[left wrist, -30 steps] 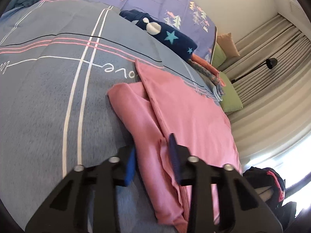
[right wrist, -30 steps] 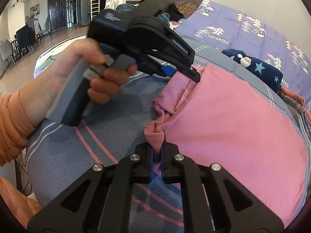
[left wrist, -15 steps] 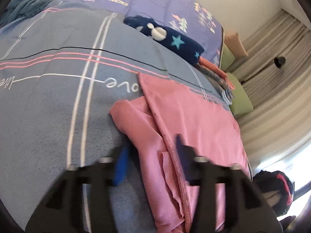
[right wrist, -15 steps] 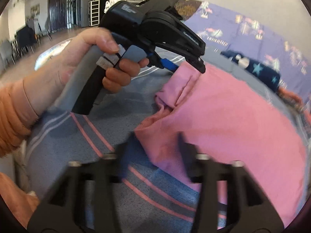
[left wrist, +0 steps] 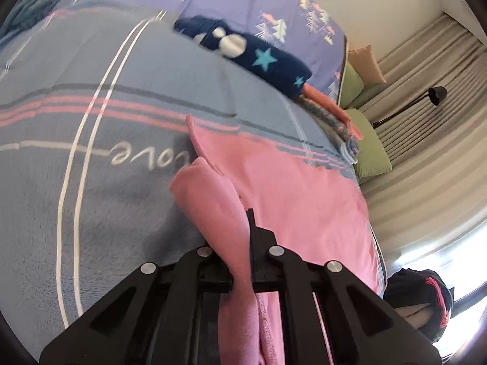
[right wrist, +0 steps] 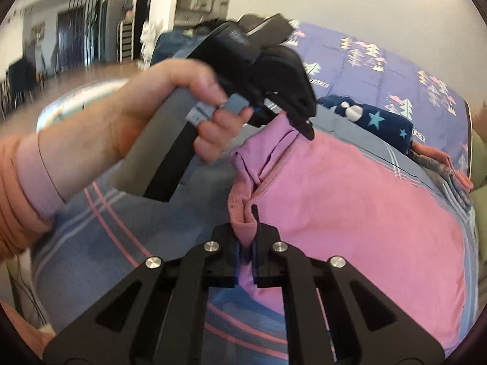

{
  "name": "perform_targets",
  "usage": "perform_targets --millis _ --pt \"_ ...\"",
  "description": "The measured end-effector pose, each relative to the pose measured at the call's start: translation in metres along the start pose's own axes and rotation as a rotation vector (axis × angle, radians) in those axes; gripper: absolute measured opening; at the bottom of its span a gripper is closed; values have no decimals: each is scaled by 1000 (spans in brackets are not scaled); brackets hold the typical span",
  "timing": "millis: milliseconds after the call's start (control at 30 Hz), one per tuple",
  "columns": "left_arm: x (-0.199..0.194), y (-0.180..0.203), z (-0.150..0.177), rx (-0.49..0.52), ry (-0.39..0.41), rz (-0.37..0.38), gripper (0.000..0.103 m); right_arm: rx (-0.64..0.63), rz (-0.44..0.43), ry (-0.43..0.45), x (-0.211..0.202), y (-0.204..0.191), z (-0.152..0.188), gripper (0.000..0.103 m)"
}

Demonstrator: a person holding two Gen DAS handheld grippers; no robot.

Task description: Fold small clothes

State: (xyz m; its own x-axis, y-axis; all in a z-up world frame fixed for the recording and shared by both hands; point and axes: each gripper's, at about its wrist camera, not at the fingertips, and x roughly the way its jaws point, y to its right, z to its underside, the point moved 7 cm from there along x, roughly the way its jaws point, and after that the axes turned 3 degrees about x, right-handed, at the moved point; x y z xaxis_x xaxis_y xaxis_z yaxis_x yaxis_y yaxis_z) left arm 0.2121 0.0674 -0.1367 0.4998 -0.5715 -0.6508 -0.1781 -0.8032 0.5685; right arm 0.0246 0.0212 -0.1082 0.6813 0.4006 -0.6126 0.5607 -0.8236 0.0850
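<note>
We see the pink cotton garment spread on the grey striped bed cover, left hand-held gripper just closed, clamping a raised fold, right hand-held gripper just closed, clamping the near edge.

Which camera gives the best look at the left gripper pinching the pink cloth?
The right wrist view: it shows the left gripper from outside, shut on the pink cloth. The left wrist view shows only its own fingers with cloth between.
</note>
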Motion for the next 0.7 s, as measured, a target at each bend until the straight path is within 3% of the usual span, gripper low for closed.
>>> perform_targets --millis 367,700 --pt "0 62 -26 55 6 8 6 147 2 121 -48 58 -17 5" --pt "20 113 -35 111 -3 -49 6 255 -18 189 -73 106 -8 5"
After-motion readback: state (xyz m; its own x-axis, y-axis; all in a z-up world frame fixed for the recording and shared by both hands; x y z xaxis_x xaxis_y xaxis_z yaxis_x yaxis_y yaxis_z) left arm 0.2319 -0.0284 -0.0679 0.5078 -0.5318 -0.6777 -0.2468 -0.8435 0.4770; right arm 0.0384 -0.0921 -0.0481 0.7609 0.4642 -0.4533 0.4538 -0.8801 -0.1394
